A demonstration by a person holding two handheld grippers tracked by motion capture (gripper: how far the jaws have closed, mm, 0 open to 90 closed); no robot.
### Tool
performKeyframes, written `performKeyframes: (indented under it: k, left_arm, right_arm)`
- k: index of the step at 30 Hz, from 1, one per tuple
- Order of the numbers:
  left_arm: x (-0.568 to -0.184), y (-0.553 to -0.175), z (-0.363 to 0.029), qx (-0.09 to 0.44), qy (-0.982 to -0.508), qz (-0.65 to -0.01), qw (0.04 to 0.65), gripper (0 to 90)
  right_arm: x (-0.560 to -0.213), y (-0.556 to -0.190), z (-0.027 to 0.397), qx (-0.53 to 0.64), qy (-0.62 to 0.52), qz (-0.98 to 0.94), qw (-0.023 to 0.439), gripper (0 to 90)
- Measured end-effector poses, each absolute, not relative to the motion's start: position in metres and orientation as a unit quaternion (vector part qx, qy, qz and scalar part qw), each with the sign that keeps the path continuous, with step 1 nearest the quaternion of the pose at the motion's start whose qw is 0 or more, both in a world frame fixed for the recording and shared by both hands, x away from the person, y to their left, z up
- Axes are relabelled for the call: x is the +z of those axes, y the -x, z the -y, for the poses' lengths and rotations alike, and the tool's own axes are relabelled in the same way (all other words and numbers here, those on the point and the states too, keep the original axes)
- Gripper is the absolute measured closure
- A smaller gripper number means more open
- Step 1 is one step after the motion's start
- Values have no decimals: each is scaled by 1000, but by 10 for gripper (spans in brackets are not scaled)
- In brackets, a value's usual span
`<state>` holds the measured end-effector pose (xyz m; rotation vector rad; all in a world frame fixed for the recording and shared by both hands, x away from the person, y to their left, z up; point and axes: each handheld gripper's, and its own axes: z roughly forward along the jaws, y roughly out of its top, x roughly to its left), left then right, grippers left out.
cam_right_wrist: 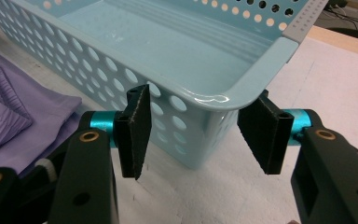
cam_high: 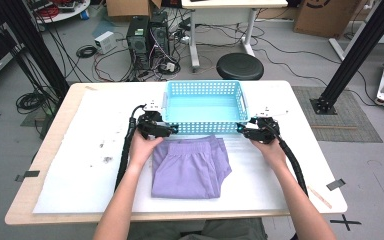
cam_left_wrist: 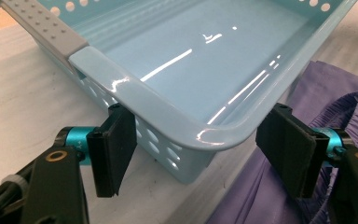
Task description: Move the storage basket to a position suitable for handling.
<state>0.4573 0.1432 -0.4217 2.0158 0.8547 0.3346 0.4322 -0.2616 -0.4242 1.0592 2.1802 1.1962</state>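
A light blue perforated plastic basket (cam_high: pixel 203 87) stands empty at the middle back of the table. Folded purple shorts (cam_high: pixel 190 167) lie flat just in front of it. My left gripper (cam_high: pixel 166 131) is at the basket's near left corner (cam_left_wrist: pixel 186 135), jaws open with one on each side of that corner, apart from it. My right gripper (cam_high: pixel 246 132) is at the near right corner (cam_right_wrist: pixel 214 105), open likewise, its jaws straddling the corner without touching. The shorts (cam_left_wrist: pixel 279 186) lie under the left gripper's right jaw and at the left of the right gripper view (cam_right_wrist: pixel 14 116).
A white sheet (cam_high: pixel 70 165) covers the wooden table top. Both forearms reach in from the near edge on either side of the shorts. Behind the table stand a black stool (cam_high: pixel 239 66), computer towers (cam_high: pixel 147 37) and cables on the floor.
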Motion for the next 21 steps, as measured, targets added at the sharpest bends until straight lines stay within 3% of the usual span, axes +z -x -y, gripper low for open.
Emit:
performKeyframes:
  k: [5,14,21]
  left_arm:
    - [-422,-457,-143,135,-814,-346,447,289]
    - [-416,-450,-148,162,-817,-345,434,273]
    - [-406,-418,-171,199,-796,-341,458,268]
  right_arm:
    - [-425,-433,262,433,-382,-787,217,444]
    - [-422,-432,268,426,-400,-781,219,294]
    - [-413,-403,273,445,-388,-771,239,262]
